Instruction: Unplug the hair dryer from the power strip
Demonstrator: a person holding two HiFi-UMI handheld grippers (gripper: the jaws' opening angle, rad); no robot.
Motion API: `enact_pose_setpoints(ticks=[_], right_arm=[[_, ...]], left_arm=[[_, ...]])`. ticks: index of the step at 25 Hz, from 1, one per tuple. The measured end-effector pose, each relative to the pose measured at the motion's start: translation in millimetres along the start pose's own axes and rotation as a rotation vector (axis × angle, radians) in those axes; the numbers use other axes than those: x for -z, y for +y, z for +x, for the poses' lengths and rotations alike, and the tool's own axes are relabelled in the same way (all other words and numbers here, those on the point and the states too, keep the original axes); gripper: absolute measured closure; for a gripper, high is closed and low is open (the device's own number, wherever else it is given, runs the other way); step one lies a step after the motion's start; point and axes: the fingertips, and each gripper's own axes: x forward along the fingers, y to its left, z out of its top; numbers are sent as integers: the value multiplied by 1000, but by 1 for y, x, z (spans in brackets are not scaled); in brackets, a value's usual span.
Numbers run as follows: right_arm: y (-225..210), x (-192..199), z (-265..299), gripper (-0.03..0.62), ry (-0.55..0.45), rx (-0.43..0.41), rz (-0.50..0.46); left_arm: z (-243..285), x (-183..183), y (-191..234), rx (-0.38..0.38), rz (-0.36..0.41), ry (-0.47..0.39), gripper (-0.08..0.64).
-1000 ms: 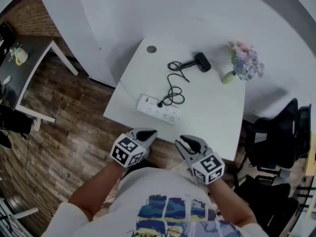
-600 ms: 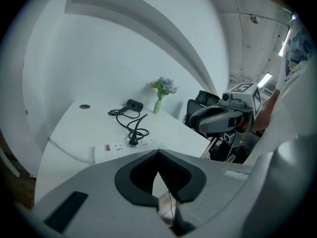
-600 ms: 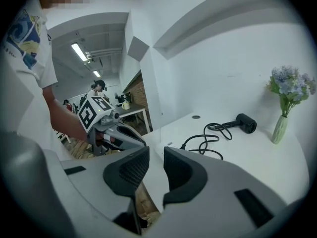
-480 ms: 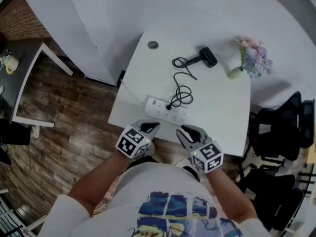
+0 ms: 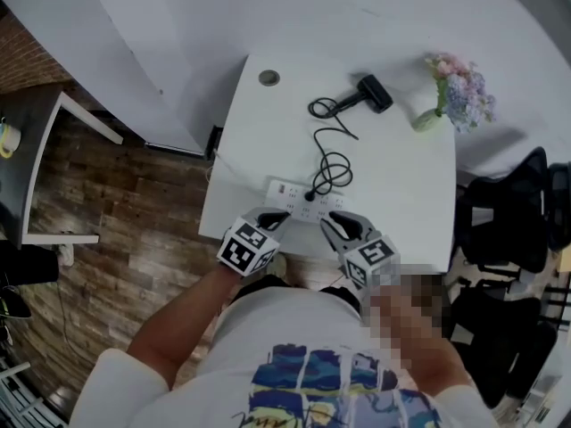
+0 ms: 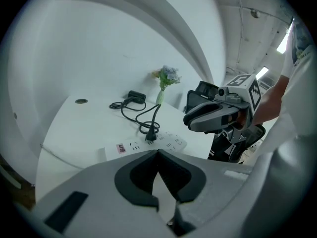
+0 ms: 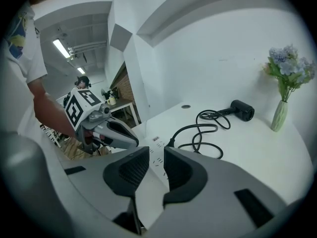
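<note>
- Left gripper (image 5: 270, 218): clenched, jaw tips meeting, nothing between them; hovers at the near edge of the white table (image 5: 401, 194), just short of the left part of the power strip (image 5: 287, 193).
- Right gripper (image 5: 334, 222): released, jaws apart with a clear gap and nothing in it; hangs beside the left one, near the right end of the strip, pointing down and away from the person.
- Power strip: white, lies flat along the near edge of the table, with a small red label at its left end.
- Black plug (image 5: 310, 196): stands upright in a socket near the middle of the strip, between the two gripper tips as seen from the head view.
- Black cord (image 5: 331, 165): runs from the plug in loose loops across the middle of the table, then coils again beside the handle of the hair dryer (image 5: 372, 93).
- Hair dryer: black, lies on its side near the far edge, well apart from the strip.
- Small green vase of pale flowers (image 5: 457, 96): stands upright at the far right corner, right of the dryer.
- Round cable port (image 5: 268, 78): sits in the tabletop at the far left corner.
- Black chair (image 5: 508, 230) to the right of the table; wood floor (image 5: 116, 212) and a dark side table (image 5: 31, 141) to the left.
</note>
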Motion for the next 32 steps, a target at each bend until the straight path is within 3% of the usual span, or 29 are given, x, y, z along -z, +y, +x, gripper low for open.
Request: enact_pose_setpoints(ticks=[27,32], right_arm=[[-35,5,72,486,97,-8,96],[-36,3,80,486,101,-21,103]], left_arm=[[44,16,27,9,92,146,558],[43,14,27,31,73,153,558]])
